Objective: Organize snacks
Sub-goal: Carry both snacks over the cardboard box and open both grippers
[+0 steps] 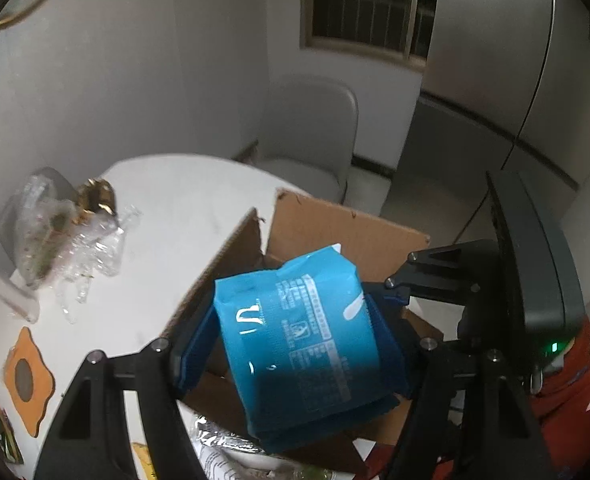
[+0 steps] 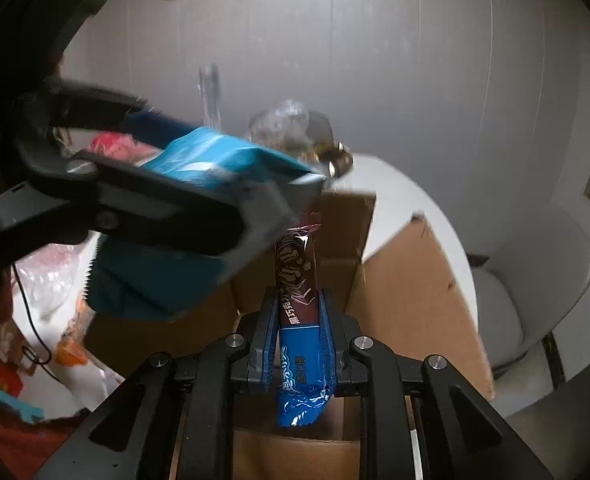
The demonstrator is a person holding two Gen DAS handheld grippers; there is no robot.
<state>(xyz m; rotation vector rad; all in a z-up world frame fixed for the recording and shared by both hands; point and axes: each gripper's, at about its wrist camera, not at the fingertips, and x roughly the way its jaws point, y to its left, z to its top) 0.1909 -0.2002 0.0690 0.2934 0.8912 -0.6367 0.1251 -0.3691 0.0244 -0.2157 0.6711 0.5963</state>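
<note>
My left gripper is shut on a bright blue snack bag with white print, held above an open cardboard box. In the right wrist view the same blue bag and the left gripper show blurred at upper left over the box. My right gripper is shut on a slim brown-and-blue snack bar wrapper, which points up and away over the box's inside.
The box stands on a white round table. Crumpled clear plastic wrap lies at the table's far left, an orange coaster near the front. A grey chair stands behind. More packets lie left of the box.
</note>
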